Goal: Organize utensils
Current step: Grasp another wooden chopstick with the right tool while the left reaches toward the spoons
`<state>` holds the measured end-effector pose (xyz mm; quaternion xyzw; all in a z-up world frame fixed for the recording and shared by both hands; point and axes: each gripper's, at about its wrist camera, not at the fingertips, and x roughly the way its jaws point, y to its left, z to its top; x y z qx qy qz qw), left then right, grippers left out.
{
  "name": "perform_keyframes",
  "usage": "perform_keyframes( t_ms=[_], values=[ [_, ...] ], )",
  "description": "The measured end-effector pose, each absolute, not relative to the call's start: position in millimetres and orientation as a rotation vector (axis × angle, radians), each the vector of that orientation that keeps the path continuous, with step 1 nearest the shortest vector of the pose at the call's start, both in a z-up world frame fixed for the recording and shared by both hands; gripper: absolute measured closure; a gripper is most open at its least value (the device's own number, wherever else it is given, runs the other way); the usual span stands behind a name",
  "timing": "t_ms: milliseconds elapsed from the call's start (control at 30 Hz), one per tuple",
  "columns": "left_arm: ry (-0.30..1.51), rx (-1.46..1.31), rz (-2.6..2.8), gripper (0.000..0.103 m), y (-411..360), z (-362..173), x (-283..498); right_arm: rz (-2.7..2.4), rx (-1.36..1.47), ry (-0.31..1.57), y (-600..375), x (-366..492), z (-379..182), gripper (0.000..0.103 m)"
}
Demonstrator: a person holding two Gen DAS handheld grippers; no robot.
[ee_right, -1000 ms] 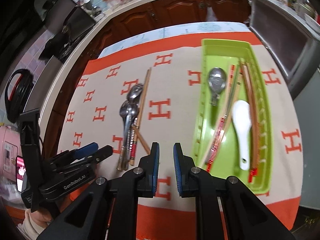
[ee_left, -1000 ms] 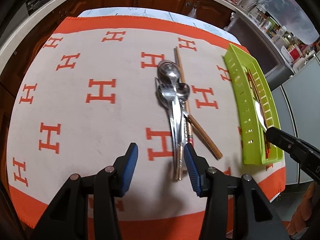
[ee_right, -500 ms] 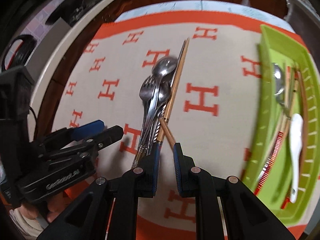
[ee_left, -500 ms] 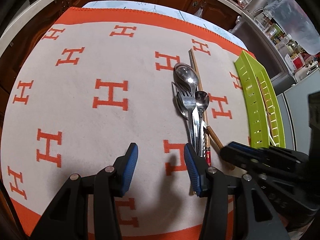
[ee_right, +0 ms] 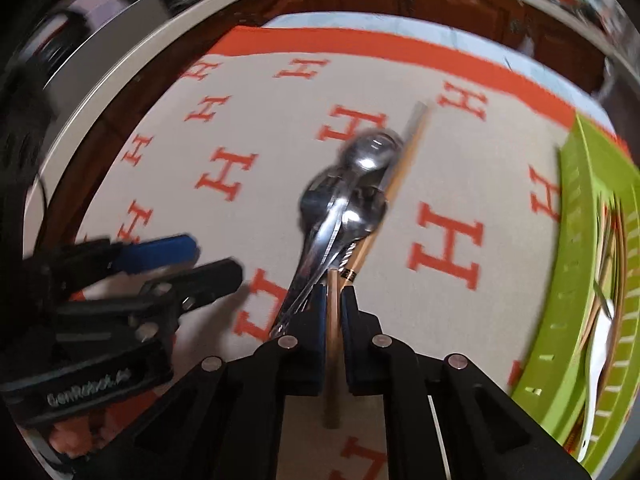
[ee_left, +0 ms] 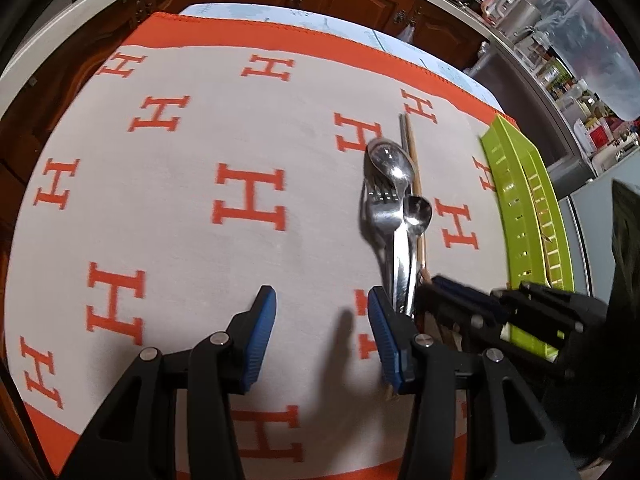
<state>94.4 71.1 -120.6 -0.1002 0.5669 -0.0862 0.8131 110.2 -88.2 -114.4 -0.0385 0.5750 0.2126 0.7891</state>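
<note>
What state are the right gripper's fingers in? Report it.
Shut on a wooden chopstick: the right gripper has just been closing, and its fingers pinch the stick between them.

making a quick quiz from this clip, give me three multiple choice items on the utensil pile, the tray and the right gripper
1. Where is the green tray relative to the utensil pile?
A. right of it
B. left of it
C. under it

2. What colour are the H marks on the cloth?
A. blue
B. orange
C. green

3. What is the right gripper doing?
A. gaping over bare cloth
B. clamping a metal spoon
C. closed on a wooden chopstick

Key: 1 A, the tray lies along the cloth's right edge in both views. 2 B, every H is orange. 3 C, the right wrist view shows the jaws, which have just been closing, pressed on the stick.
</note>
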Motion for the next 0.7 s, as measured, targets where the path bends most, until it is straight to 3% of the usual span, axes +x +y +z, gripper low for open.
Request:
perform_keyframes(
  t_ms=[400, 700],
  values=[
    [1.181, -0.239, -0.162, 0.057, 98, -112, 86, 0.592, -0.061, 1.138, -69, 78, -88, 0.096],
    [1.197, -0.185, -0.202, 0.057, 84, -117, 85, 0.572, -0.056, 1.199, -84, 56, -94, 0.096]
  ],
)
